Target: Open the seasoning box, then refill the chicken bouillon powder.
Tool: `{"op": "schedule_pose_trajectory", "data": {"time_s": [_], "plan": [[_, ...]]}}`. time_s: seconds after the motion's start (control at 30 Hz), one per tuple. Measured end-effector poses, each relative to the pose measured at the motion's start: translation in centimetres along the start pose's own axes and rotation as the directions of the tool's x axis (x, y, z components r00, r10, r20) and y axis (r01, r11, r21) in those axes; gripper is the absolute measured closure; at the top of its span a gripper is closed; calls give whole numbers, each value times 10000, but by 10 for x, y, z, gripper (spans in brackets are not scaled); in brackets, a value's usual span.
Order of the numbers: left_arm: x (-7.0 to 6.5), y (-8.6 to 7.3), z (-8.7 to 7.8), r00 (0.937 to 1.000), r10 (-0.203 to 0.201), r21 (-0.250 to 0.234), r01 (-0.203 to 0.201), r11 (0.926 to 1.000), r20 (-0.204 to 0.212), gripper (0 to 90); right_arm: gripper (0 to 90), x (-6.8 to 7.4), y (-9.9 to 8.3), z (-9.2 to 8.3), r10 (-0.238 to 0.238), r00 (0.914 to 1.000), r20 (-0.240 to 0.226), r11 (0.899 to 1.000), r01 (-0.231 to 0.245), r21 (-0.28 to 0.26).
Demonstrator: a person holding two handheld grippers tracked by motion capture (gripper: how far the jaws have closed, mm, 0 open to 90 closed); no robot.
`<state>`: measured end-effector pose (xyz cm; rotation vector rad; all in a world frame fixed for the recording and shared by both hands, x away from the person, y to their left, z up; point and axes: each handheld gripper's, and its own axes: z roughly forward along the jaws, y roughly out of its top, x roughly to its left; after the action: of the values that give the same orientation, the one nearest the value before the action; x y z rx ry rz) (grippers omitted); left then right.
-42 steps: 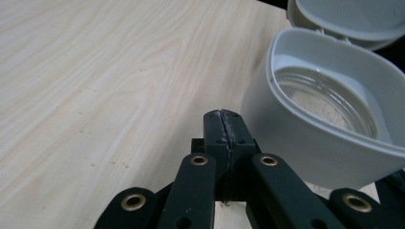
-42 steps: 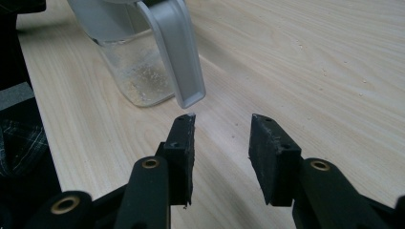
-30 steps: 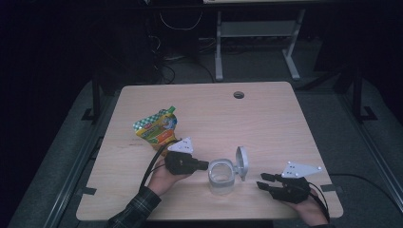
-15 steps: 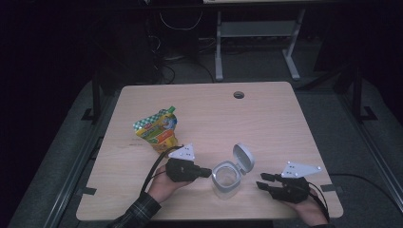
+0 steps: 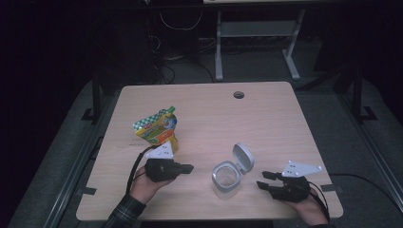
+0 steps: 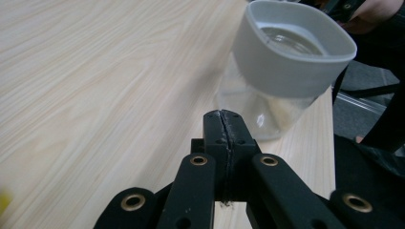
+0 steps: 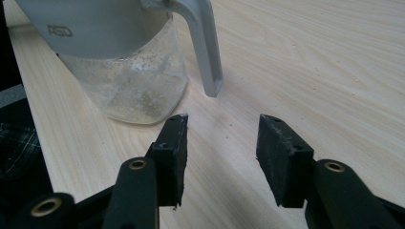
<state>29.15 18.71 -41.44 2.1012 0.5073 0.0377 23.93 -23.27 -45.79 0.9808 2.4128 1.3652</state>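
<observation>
A clear container [image 5: 225, 179] with a grey collar stands upright on the counter [image 5: 266, 118] near its front edge, its hinged lid [image 5: 243, 158] flipped up and back so the mouth is free for filling. It sits between the two hands, within easy reach of both. The left gripper [image 5: 187, 167] lies just to the container's left, apart from it, its jaws pressed fully together with nothing between them; likely it has let go and is now free for the pouch. The right gripper [image 5: 261, 181] rests just to the container's right, and its jaws, which have just been opening, stand partly apart and empty, aimed at the jar's base, probably ready to steady it. A colourful snack pouch [image 5: 157, 130] stands behind the left gripper, farther from the container, apparently waiting as the source of what goes in.
</observation>
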Motion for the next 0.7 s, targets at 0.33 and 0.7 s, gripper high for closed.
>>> {"op": "schedule_pose_trajectory", "data": {"time_s": [0.33, 0.7], "plan": [[9, -17, -43, 9956, -537, -217, 522, 9984, -769, 880, 493, -2, -2, -3, 59, 9998, 213, 9999, -57, -116], [24, -26, -75, 9869, -939, -444, 888, 9951, -1310, 821, 430, -5, -3, -5, 293, 9985, 454, 9992, -280, -280]]}}
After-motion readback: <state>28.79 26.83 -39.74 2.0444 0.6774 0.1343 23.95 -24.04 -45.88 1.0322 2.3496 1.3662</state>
